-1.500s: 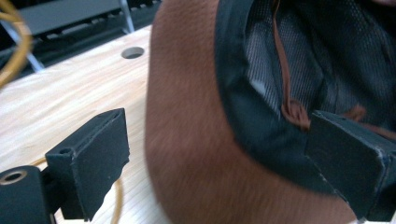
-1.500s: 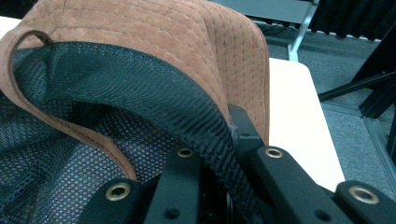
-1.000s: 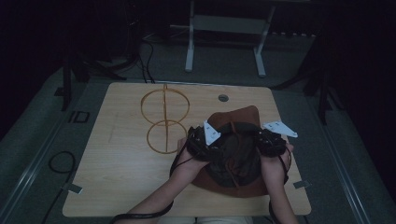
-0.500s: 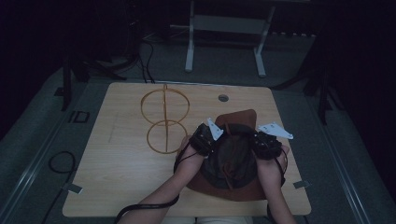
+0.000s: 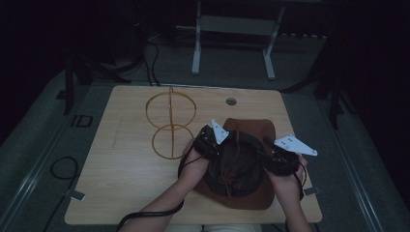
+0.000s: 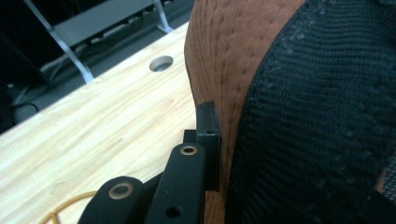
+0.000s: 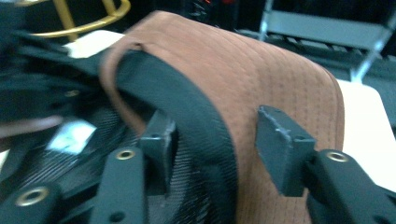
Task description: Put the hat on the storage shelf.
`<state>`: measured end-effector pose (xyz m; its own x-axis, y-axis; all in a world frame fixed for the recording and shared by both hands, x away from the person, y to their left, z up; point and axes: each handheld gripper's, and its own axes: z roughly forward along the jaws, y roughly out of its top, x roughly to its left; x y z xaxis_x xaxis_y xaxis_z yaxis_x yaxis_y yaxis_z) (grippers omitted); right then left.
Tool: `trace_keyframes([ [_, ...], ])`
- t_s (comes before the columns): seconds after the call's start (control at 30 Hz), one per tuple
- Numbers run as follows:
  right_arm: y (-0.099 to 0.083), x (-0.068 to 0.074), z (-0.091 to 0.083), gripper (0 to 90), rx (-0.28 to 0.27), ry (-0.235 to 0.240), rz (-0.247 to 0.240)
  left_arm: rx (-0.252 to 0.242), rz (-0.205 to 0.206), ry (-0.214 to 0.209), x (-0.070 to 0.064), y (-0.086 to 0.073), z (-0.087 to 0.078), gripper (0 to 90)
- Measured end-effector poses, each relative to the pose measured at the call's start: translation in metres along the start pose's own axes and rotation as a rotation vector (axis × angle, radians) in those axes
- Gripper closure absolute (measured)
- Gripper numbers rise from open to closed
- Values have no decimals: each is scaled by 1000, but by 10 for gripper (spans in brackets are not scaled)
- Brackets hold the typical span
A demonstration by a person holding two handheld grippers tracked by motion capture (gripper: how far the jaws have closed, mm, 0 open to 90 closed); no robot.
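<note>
Here we are at the near right part of the table (image 5: 111, 183), and both hands are on the hat (image 5: 251, 129), a brown brimmed one lying upside down with its dark mesh lining facing up. The left gripper (image 5: 209, 141) sits at the hat's left edge; in its own view one jaw presses flat against the stitched brown brim right where the mesh begins, but the other jaw is hidden behind the fabric, so I cannot tell whether it is clamped or just resting there. The right gripper (image 7: 212, 149) is easier to read: its jaws stand spread, one pad inside against the black sweatband, the other outside over the brown brim, with a clear gap on the outer side (so nothing pinched yet on that hand).

Over on the far left of the table stands the wire stand (image 5: 170, 123), two golden hoops on an upright rod, bare, with the hat just beside it but not on it.

My read on progress: early going. The hat is found and bracketed on both sides, and that is about all that is done. Left to do, I'd judge, is a firm grip on both sides of the rim, a lift, a turn-over, and carrying it wherever it belongs, quite possibly that stand.
</note>
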<state>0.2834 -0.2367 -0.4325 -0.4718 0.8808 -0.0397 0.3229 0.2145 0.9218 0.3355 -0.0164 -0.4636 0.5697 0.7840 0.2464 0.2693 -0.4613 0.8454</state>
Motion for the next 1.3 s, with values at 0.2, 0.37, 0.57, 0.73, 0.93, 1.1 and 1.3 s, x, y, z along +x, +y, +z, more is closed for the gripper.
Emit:
trace_keyframes([
  [0.2, 3, -12, -41, 401, -66, 31, -31, -57, 36, 1, 1, -5, -18, 880],
  [0.37, -2, -48, -59, 429, -65, -11, -20, -172, 53, -83, 10, -15, -44, 880],
  [0.57, -18, -71, -51, 474, -4, 12, -30, -371, 112, -308, 27, -30, -70, 879],
  [0.73, -19, -57, -43, 482, -8, 117, -53, -491, 178, -429, 34, -39, -83, 878],
  [0.93, -12, -13, -36, 478, -22, 347, -128, -600, 214, -505, 36, -38, -92, 877],
  [1.1, -5, 20, -32, 457, -77, 556, -173, -610, 211, -465, 27, -34, -96, 877],
  [1.3, -1, 37, -19, 430, -80, 660, -184, -632, 232, -469, 13, -32, -99, 877],
])
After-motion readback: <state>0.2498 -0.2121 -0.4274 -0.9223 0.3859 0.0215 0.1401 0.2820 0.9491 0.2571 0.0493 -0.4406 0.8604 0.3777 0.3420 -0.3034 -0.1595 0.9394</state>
